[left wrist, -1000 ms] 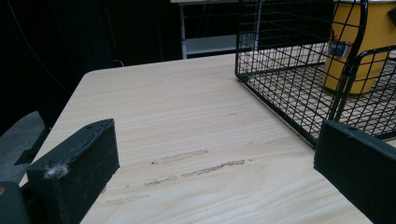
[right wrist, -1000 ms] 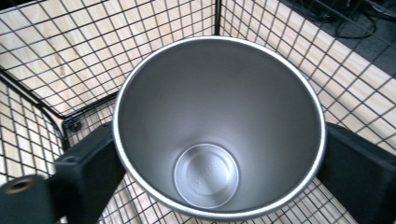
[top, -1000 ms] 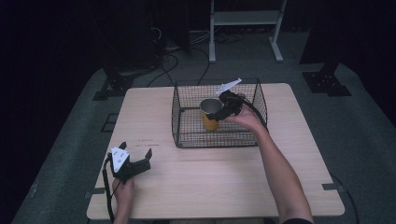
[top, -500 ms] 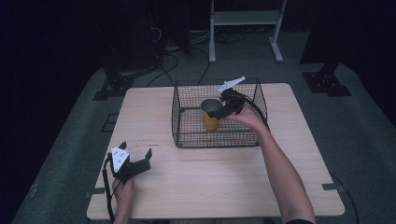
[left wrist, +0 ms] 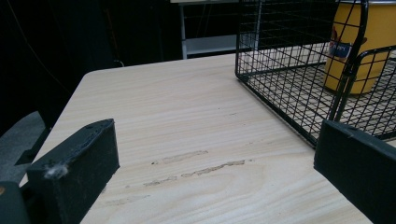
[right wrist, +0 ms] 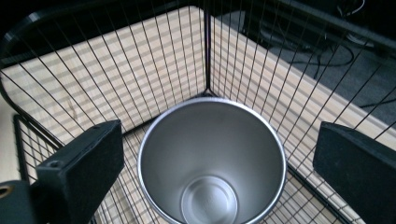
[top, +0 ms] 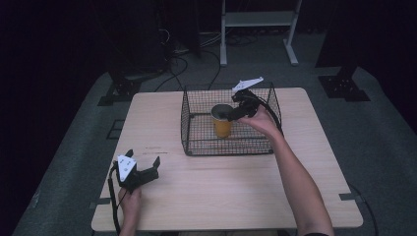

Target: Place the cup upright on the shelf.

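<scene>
- Yellow steel tumbler stands upright inside the wire basket.
- Right gripper hovers above it, fingers spread; likely just released, withdrawal next.
- Left gripper rests on the surface, fingers spread, holding nothing.

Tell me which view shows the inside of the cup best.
The right gripper view: it looks straight down into the cup, showing its bare steel wall and bottom. The high view shows the cup small, its mouth dark. The left gripper view shows its yellow side through the basket.
</scene>
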Tool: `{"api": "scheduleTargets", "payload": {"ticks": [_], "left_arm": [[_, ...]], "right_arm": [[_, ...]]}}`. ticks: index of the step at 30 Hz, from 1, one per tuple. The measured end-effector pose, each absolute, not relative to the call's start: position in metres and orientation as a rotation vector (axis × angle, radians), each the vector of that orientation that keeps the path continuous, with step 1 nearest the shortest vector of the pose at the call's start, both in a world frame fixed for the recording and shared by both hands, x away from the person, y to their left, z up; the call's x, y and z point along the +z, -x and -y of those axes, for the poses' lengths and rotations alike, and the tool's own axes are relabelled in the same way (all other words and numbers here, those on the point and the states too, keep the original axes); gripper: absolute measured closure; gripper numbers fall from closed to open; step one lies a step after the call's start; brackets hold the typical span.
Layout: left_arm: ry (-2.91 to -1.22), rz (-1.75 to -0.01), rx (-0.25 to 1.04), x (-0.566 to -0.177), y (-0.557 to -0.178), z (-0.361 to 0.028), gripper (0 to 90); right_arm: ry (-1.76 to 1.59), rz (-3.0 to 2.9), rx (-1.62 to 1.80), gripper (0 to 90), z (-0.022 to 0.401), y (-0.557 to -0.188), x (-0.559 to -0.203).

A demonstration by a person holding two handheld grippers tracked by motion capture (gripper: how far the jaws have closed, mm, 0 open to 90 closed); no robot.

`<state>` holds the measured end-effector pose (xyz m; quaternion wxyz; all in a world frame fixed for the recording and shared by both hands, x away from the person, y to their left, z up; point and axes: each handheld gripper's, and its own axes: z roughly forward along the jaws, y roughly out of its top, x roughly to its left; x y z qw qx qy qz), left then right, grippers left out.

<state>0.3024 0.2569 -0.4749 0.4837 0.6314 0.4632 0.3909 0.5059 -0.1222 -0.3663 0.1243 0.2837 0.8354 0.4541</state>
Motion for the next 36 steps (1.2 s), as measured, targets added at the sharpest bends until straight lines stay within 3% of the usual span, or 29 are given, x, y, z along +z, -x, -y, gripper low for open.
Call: {"api": "scheduleTargets", "payload": {"ticks": [36], "left_arm": [[-1.544, -1.126, 0.959, -0.475, -0.302, -0.256, 0.0]], "right_arm": [[-0.82, -2.396, 1.38, 1.5, 0.127, -0.47, -0.323]]}}
